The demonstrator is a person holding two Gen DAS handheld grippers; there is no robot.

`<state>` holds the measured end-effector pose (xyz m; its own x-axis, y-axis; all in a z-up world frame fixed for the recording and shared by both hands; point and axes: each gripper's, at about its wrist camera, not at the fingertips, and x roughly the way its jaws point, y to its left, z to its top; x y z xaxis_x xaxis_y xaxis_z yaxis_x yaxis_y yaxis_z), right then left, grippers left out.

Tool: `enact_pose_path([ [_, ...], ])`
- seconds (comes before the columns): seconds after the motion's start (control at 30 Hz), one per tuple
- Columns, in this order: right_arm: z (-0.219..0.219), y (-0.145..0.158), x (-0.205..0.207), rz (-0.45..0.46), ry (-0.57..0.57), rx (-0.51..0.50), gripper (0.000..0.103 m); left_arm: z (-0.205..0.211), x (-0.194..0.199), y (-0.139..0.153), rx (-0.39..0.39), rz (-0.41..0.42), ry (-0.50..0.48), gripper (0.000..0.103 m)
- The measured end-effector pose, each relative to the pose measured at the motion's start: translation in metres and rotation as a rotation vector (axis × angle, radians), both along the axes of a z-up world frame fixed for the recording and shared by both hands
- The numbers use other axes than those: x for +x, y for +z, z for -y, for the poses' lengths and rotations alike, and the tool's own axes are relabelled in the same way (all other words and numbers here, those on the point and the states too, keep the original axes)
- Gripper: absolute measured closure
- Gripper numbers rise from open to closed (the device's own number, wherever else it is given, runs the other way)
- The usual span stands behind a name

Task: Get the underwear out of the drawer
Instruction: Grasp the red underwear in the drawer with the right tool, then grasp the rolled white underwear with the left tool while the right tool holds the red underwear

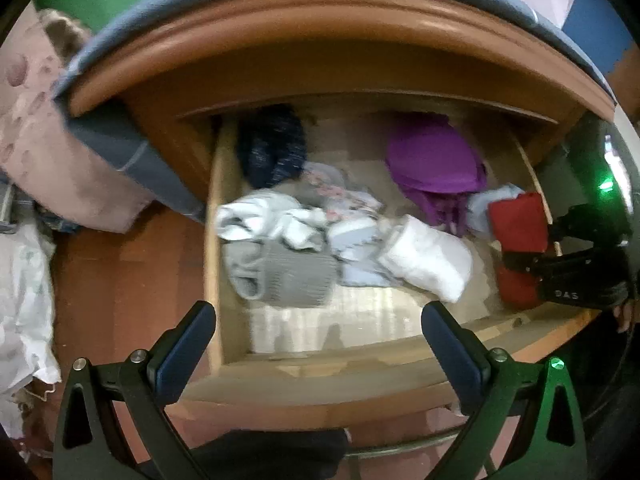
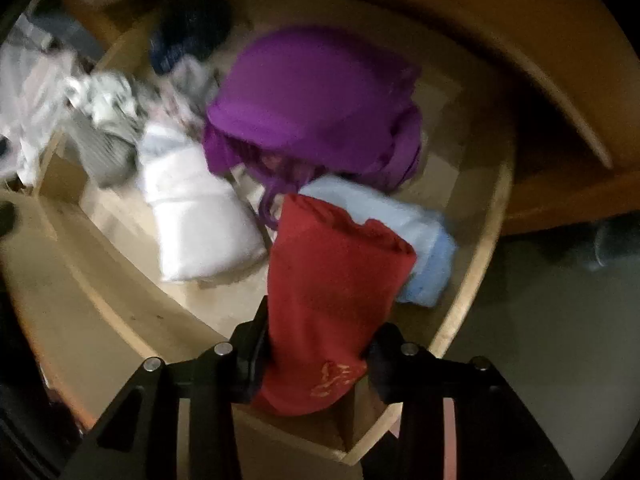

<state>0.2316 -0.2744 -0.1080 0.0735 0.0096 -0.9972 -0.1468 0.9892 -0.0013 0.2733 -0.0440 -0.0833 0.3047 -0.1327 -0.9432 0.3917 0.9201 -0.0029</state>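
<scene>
- Right gripper [image 2: 316, 364] is being pointed straight down into the drawer [image 1: 320, 384], at its right near corner.
- Red underwear [image 2: 332, 280] is being pinched between both of its fingers; jaws partly closed, pads pressed on the cloth.
- The red piece is being held bunched and upright, its far end leaning on a light blue fold [image 2: 416, 248].
- In the left wrist view the same gripper [image 1: 568, 264] is seen at the right edge, with the red underwear [image 1: 518, 220] against the drawer's right wall.
- Left gripper [image 1: 316, 344] is being held wide open above the drawer's near edge; nothing is between its fingers.
- Purple garment [image 2: 316, 108] is lying far right, just beyond the red piece.
- White roll [image 2: 196, 216] is lying left of the red piece, apart from it.
- Grey knit [image 1: 280, 276], white socks [image 1: 264, 216] and a dark blue item [image 1: 272, 148] are piled on the drawer's left side.
- Both views are blurred; fine detail cannot be told.
</scene>
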Motion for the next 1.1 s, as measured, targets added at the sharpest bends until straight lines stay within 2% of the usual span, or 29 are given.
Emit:
enact_pose_path([
  [0.13,0.010,0.025,-0.016,0.087,-0.058,0.066,0.062,0.015,0.008,-0.007,-0.049,-0.068,0.005,0.001],
  [0.2,0.019,0.036,-0.023,0.118,-0.103,0.120,0.062,0.021,0.013,-0.012,-0.085,-0.119,0.037,0.001],
  [0.37,0.043,0.053,-0.033,0.196,-0.226,0.269,0.062,0.033,0.022,-0.037,-0.179,-0.292,0.169,0.001],
  [0.47,0.052,0.051,-0.040,0.220,-0.271,0.317,0.062,0.037,0.022,-0.046,-0.197,-0.338,0.262,0.001],
  [0.57,0.059,0.054,-0.040,0.254,-0.293,0.345,0.062,0.045,0.023,-0.051,-0.207,-0.352,0.320,0.001],
  [0.73,0.071,0.057,-0.044,0.293,-0.339,0.397,0.062,0.054,0.028,-0.057,-0.277,-0.387,0.405,0.003],
  [0.77,0.073,0.058,-0.045,0.301,-0.348,0.408,0.062,0.057,0.028,-0.057,-0.274,-0.372,0.417,0.006],
  [0.83,0.075,0.060,-0.046,0.311,-0.354,0.427,0.062,0.065,0.028,-0.060,-0.261,-0.360,0.431,0.019],
  [1.1,0.083,0.060,-0.047,0.324,-0.382,0.460,0.062,0.077,0.027,-0.088,-0.293,-0.430,0.535,0.019],
])
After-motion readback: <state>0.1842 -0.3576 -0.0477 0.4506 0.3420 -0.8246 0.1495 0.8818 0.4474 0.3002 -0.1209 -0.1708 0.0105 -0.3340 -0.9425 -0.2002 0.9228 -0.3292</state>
